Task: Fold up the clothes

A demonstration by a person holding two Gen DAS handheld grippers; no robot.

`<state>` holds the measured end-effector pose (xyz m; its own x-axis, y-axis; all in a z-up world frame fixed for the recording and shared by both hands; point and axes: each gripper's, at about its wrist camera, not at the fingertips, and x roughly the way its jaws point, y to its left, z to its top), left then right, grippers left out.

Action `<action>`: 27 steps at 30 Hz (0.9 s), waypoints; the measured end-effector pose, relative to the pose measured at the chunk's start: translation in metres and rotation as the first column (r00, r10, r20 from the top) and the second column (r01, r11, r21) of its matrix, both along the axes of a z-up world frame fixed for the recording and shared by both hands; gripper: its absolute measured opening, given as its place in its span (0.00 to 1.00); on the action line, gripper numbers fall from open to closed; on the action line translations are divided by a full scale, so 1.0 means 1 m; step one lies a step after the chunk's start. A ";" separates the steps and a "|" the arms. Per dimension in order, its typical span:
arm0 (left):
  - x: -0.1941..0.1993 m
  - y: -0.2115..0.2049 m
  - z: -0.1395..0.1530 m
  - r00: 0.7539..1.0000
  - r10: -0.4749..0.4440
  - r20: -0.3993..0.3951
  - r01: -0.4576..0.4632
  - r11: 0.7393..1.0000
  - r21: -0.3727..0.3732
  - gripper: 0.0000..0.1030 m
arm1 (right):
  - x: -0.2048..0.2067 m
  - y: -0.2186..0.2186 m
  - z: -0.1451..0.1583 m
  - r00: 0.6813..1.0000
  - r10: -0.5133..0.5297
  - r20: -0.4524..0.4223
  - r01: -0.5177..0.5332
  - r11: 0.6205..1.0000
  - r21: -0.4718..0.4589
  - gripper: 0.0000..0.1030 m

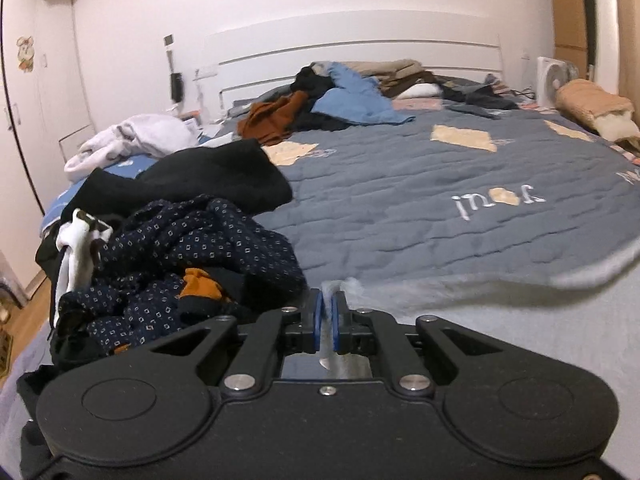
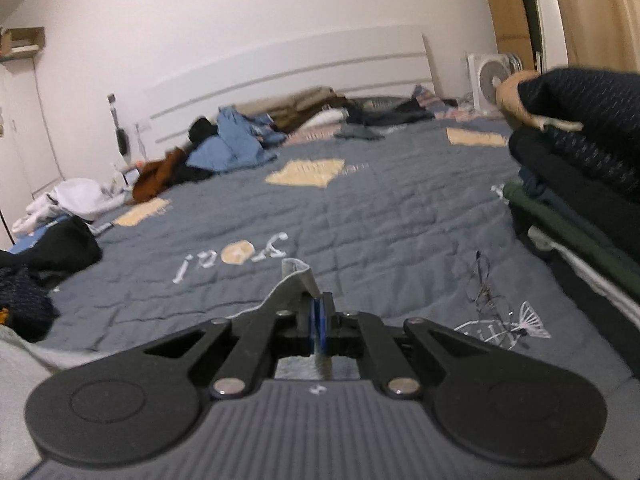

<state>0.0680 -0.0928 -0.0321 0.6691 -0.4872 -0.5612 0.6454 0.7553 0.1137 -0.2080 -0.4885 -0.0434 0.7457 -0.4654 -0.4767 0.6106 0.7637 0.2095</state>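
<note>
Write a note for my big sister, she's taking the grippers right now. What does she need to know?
Left hand-held gripper: shut on the edge of a light grey garment.
Right hand-held gripper: shut on another edge of what looks like the same grey garment, over the quilted grey bedspread.
Done: a stack of folded clothes sits at the right.
Left: finish folding the grey one, then the dark patterned heap at the left, the black garment behind it, and the blue and brown pile near the headboard.
</note>
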 end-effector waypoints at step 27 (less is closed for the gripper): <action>0.037 -0.008 -0.093 0.946 0.049 -0.319 -0.066 0.997 -0.040 0.28 | 0.028 -0.006 -0.040 0.992 0.033 -0.122 -0.023 0.996 0.085 0.02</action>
